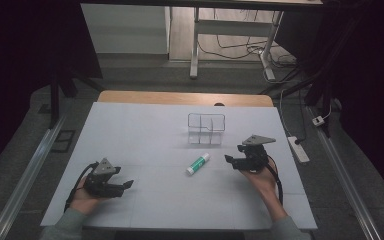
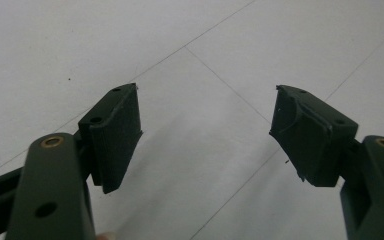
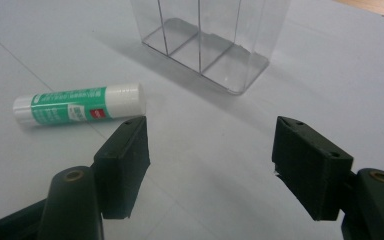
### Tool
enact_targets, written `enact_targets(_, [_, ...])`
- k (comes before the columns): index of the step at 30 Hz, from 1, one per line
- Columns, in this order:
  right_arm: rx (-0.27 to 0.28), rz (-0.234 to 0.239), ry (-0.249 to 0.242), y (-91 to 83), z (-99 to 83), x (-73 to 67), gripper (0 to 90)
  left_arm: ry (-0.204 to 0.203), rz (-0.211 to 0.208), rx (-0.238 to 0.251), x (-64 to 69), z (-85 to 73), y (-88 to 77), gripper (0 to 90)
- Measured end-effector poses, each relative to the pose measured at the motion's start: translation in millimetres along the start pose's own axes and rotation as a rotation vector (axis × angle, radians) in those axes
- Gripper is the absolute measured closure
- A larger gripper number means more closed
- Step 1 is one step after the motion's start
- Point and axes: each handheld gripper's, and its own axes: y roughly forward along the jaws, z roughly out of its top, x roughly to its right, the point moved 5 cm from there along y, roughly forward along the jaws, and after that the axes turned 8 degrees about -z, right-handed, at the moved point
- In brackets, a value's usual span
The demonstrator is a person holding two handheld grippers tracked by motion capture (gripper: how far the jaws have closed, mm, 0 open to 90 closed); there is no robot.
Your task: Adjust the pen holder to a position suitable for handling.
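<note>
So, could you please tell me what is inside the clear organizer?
The clear organizer looks empty: dividers and its base show through the walls. The glue stick lies outside it.

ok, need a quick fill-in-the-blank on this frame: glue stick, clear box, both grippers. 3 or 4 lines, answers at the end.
1. The glue stick lies on its ____ on the table.
2. The glue stick's label is ____ and white.
3. The clear box holds ____.
4. The right gripper has its jaws ____, like the left gripper.

Missing words: side; green; nothing; open
</note>
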Motion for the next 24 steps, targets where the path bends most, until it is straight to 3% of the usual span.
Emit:
enact_targets(16, [-0.034,-0.021,0.026,25.4,13.0,6.4,40.0,0.003,-0.002,-0.004,0.5,0.1,1.0,27.3])
enact_targets(24, [-0.071,-0.028,0.05,36.9,11.0,20.6,58.7,0.005,-0.007,-0.006,0.7,0.2,1.5,27.3])
